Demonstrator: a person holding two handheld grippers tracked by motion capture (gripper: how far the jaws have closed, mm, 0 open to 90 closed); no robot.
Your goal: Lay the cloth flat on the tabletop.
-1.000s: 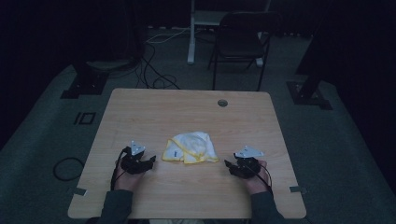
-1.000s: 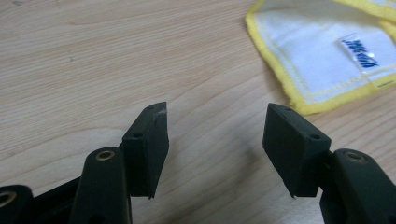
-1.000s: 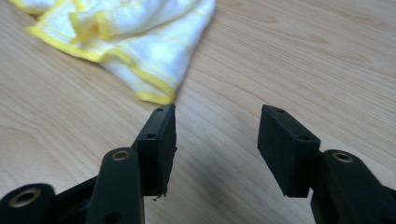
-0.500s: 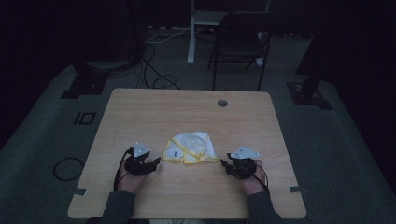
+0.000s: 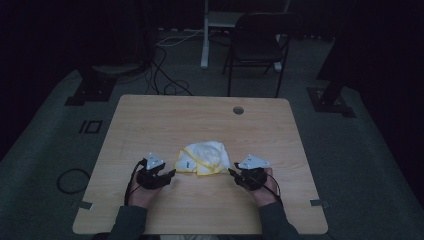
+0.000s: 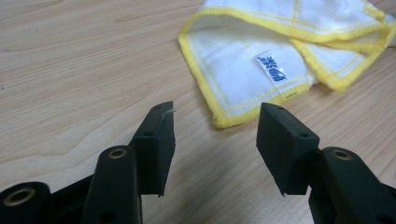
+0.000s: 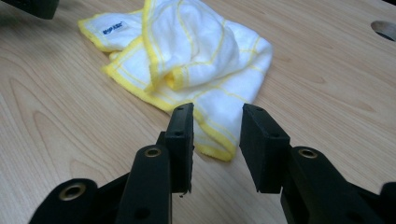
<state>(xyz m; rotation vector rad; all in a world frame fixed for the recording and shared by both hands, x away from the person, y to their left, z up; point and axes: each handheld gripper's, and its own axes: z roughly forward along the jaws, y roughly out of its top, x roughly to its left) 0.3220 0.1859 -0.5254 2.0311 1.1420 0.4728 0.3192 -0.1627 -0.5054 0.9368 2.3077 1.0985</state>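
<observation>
Two claws flank one crumpled cloth on a pale wooden counter point(image 5: 150, 120).
Mid-counter lies the white, yellow-hemmed cloth point(image 5: 204, 156); left claw point(image 6: 215, 135) gapes just short of its corner, right claw point(image 7: 215, 135), narrowing, straddles a hem without pinching.

The room is dim, its far side lost in darkness. A light wooden worktop point(image 5: 150, 120) with a round cable hole point(image 5: 238, 110) stands on grey carpet point(image 5: 360, 165). Behind it sits a dark folding chair point(image 5: 257, 47) beside a pale post point(image 5: 205, 35). Black cables point(image 5: 165, 75) trail across the floor near dark stand bases point(image 5: 92, 85).
</observation>
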